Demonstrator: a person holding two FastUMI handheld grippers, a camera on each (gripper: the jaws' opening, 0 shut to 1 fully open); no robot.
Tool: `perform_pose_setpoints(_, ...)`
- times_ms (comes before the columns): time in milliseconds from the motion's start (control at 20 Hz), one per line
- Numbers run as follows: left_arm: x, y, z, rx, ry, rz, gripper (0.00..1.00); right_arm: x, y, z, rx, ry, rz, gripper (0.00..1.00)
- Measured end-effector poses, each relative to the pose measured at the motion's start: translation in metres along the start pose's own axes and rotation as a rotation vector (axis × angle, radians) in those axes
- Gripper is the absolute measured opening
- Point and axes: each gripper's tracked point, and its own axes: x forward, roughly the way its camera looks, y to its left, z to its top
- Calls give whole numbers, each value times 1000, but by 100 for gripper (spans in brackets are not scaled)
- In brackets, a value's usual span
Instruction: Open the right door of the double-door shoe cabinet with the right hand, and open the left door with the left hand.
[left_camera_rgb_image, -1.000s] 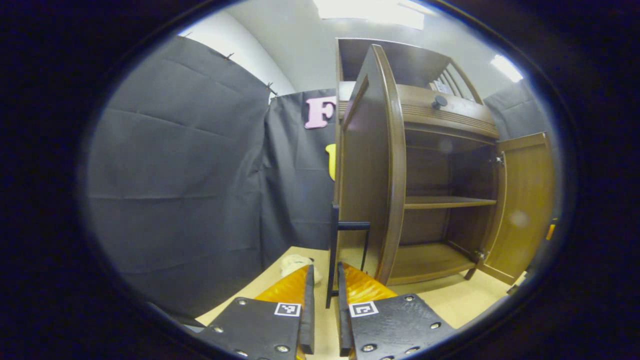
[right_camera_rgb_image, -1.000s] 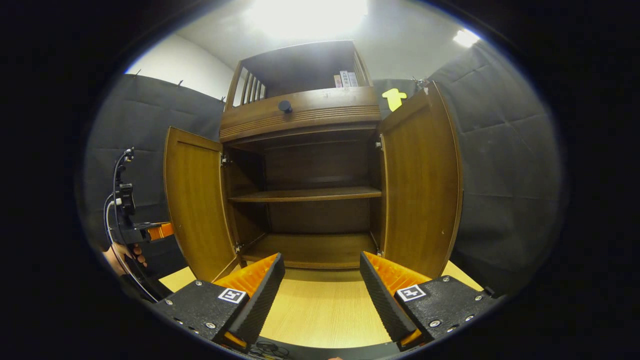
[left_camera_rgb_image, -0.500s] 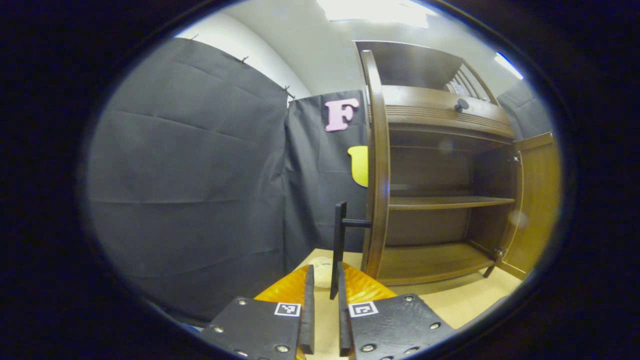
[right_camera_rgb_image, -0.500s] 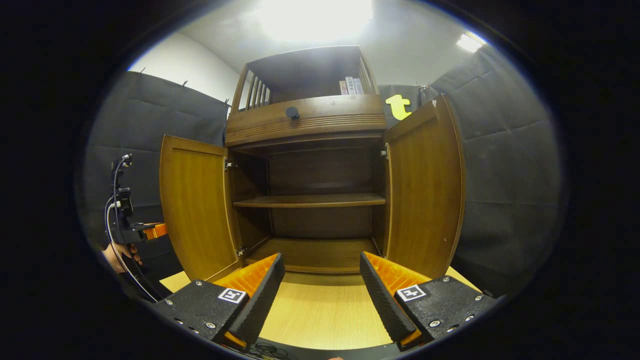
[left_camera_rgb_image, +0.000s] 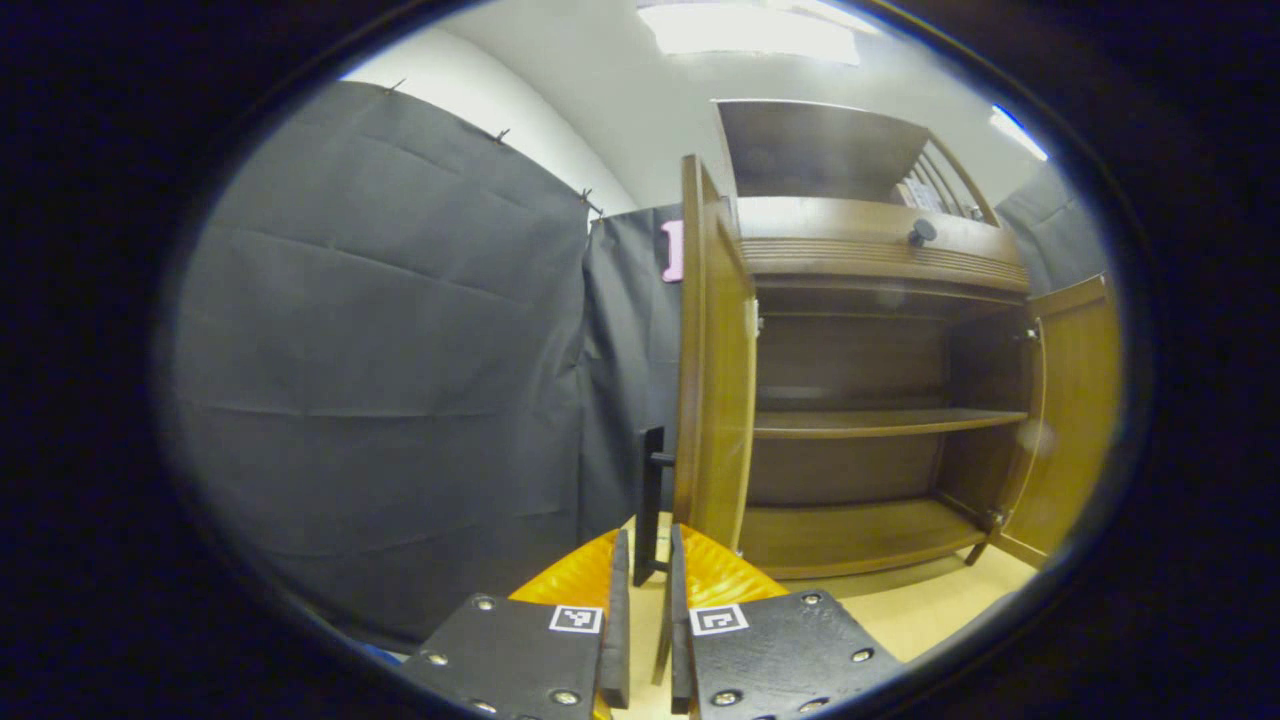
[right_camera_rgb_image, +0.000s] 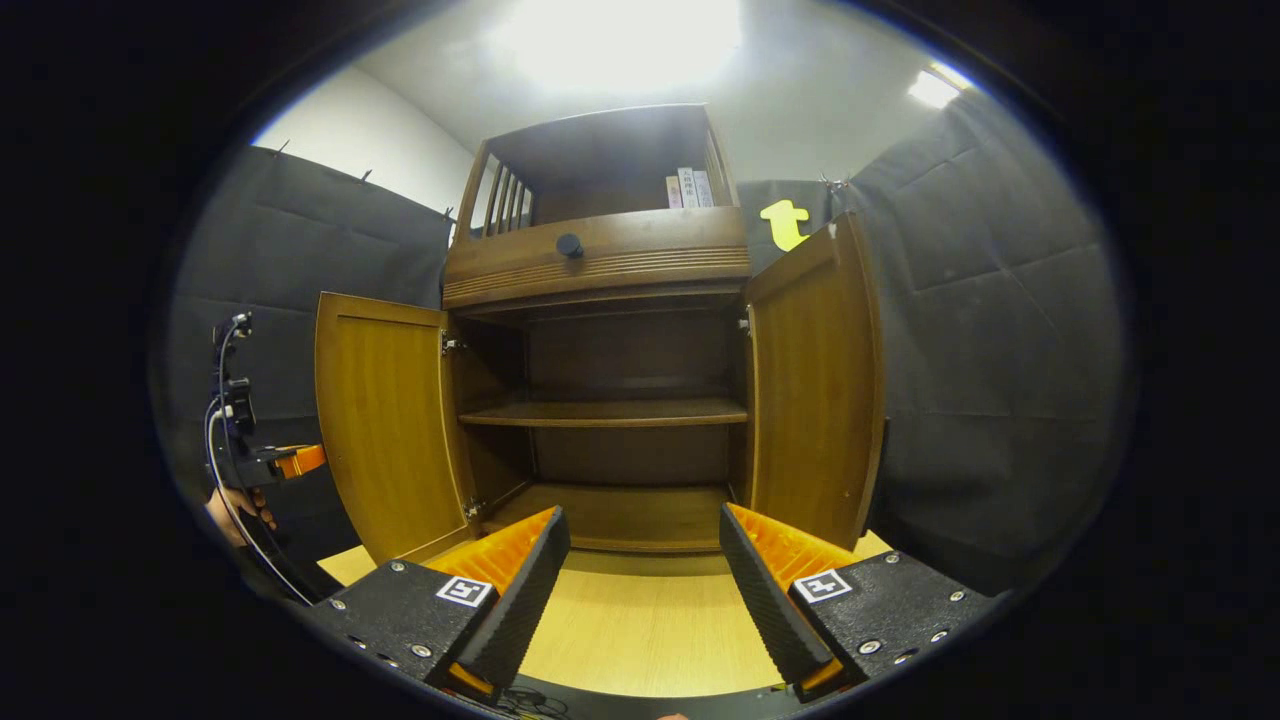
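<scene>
Both doors swung wide: left door (right_camera_rgb_image: 385, 420) at nine o'clock, right door (right_camera_rgb_image: 815, 385) at three o'clock of the shoe cabinet (right_camera_rgb_image: 600, 260); left gripper (left_camera_rgb_image: 642, 610) clamped on the left door's handle (left_camera_rgb_image: 650, 500); right gripper (right_camera_rgb_image: 640, 580) spread apart, holding nothing; seemingly only release left.

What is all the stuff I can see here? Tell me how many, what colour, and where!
Brown wooden shoe cabinet: one, on the table, facing the right gripper.
Cabinet doors: two, brown, both swung open, left door, right door.
Black bar handle: one, on the left door's outer face.
Round dark knob: one, above the doors.
Inner shelf: one, brown, bare.
Light wooden table: one, under the cabinet.
Left gripper: fingers closed on the handle.
Right gripper: fingers open, holding nothing.
</scene>
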Motion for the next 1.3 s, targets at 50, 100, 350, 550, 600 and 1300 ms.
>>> perform_pose_setpoints(50,-2,-2,7,2,-4,-11,17,-3,-5,2,-3,-3,-6,94)
perform_pose_setpoints(100,-7,-4,14,-1,-5,-23,12,-8,-11,2,0,-6,-9,92)
perform_pose_setpoints(350,-48,-40,39,-5,-26,-101,17,-37,-24,5,16,-18,-30,94)
perform_pose_setpoints(550,-84,-70,47,28,-40,-170,14,-54,-28,6,18,-29,-39,94)
perform_pose_setpoints(600,-91,-75,46,31,-39,-180,15,-57,-30,6,18,-30,-43,92)
perform_pose_setpoints(1300,-167,-99,32,31,-7,-242,49,-90,-35,10,21,-64,-76,93)
